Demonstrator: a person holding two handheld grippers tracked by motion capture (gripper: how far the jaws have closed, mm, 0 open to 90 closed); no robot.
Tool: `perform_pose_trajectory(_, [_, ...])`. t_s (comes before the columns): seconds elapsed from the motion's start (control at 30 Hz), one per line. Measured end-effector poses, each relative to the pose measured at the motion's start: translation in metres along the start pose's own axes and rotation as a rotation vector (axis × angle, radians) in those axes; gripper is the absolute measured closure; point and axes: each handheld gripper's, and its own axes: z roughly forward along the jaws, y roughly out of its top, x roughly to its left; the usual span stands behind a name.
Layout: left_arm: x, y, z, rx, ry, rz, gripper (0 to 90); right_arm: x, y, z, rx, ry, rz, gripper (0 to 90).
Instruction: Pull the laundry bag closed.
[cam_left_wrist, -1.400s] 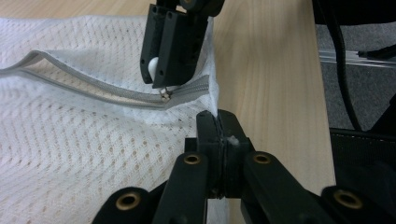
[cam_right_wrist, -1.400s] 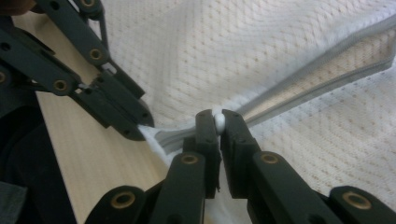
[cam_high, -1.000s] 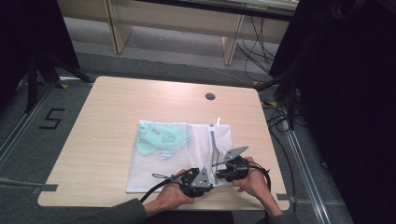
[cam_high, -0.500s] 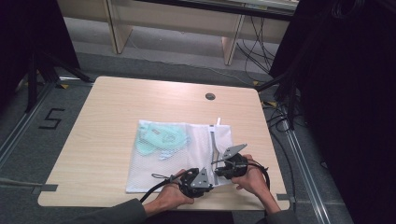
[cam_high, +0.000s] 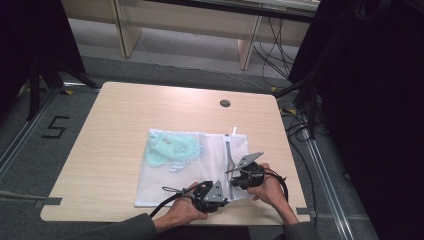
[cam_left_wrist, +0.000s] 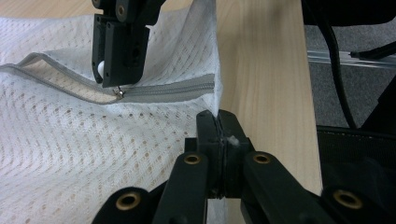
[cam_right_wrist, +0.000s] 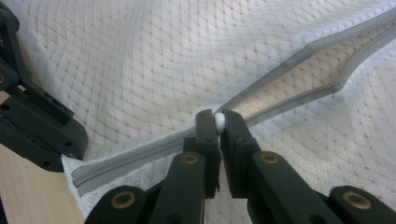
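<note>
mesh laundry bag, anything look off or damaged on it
Nothing looks damaged. The white mesh laundry bag lies flat on the table, its grey zipper partly open. The right gripper pinches the white zipper pull; the left gripper clamps the bag's corner. A mint-green garment sits inside.

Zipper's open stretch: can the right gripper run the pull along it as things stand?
Probably yes: right gripper is shut on the white zipper pull, left gripper pins the mesh bag corner, and nothing sits on the open zipper.
</note>
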Motion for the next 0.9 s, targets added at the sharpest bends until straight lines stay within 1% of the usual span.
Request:
perform_pose_trajectory(0.07, [0.001, 0.000, 0.000, 0.001, 0.006, 0.001, 89.0, 0.000, 0.001, 0.000, -0.002, -0.002, -0.005, 86.5])
perform_pose_trajectory(0.13, [0.000, 0.001, -0.001, 0.001, 0.002, -0.006, 89.0, 0.000, 0.002, 0.001, 0.005, 0.003, 0.007, 86.5])
perform_pose_trajectory(0.2, [-0.001, 0.001, -0.001, -0.002, 0.001, -0.003, 89.0, -0.002, 0.002, 0.001, 0.007, 0.000, 0.006, 86.5])
perform_pose_trajectory(0.27, [0.000, 0.001, -0.001, 0.000, 0.002, -0.007, 89.0, -0.003, 0.003, 0.002, -0.001, 0.004, 0.005, 86.5])
perform_pose_trajectory(0.3, [0.000, 0.001, -0.001, 0.001, 0.002, -0.006, 89.0, -0.004, 0.003, 0.002, -0.002, 0.001, -0.007, 86.5])
perform_pose_trajectory(0.37, [0.000, 0.001, -0.002, 0.001, 0.004, 0.002, 89.0, -0.003, 0.004, 0.002, 0.005, -0.005, -0.007, 86.5])
perform_pose_trajectory(0.4, [0.000, 0.001, -0.002, 0.006, 0.002, 0.005, 89.0, -0.003, 0.005, 0.003, 0.004, -0.008, 0.001, 86.5])
perform_pose_trajectory(0.43, [-0.001, 0.001, -0.002, 0.009, -0.001, 0.007, 89.0, -0.005, 0.005, 0.003, -0.001, -0.016, -0.010, 86.5])
perform_pose_trajectory(0.47, [-0.001, 0.001, -0.002, 0.009, 0.001, 0.009, 89.0, -0.005, 0.006, 0.003, 0.006, -0.010, 0.002, 86.5])
perform_pose_trajectory(0.53, [-0.002, 0.001, -0.002, -0.002, 0.003, 0.000, 89.0, -0.005, 0.006, 0.003, 0.006, -0.016, -0.002, 86.5])
perform_pose_trajectory(0.57, [-0.002, 0.001, -0.002, 0.002, -0.001, -0.001, 89.1, -0.007, 0.007, 0.003, -0.005, -0.015, -0.008, 86.5])
perform_pose_trajectory(0.63, [-0.001, 0.001, -0.002, 0.003, -0.003, 0.000, 89.0, -0.007, 0.007, 0.003, -0.001, -0.022, -0.006, 86.5])
perform_pose_trajectory(0.67, [-0.002, 0.001, -0.002, -0.001, 0.001, -0.001, 89.0, -0.007, 0.007, 0.004, 0.001, -0.026, 0.002, 86.5])
perform_pose_trajectory(0.7, [-0.002, 0.001, -0.002, -0.003, 0.006, 0.004, 89.0, -0.008, 0.007, 0.004, 0.001, -0.023, 0.000, 86.5])
perform_pose_trajectory(0.73, [-0.002, 0.001, -0.001, -0.002, -0.009, 0.004, 89.0, -0.009, 0.007, 0.004, -0.007, -0.022, 0.000, 86.5])
perform_pose_trajectory(0.77, [-0.001, 0.001, -0.001, 0.005, -0.011, 0.011, 89.0, -0.010, 0.008, 0.004, -0.009, -0.020, 0.002, 86.5])
perform_pose_trajectory(0.8, [-0.001, 0.001, -0.001, 0.005, -0.009, 0.002, 89.0, -0.010, 0.008, 0.005, -0.005, -0.023, 0.010, 86.5])
perform_pose_trajectory(0.83, [-0.002, 0.001, -0.002, 0.007, -0.006, 0.002, 89.0, -0.011, 0.009, 0.006, -0.010, -0.024, 0.004, 86.5])
perform_pose_trajectory(0.9, [-0.002, 0.001, -0.002, 0.003, 0.003, 0.001, 89.1, -0.011, 0.010, 0.005, -0.009, -0.019, 0.009, 86.5])
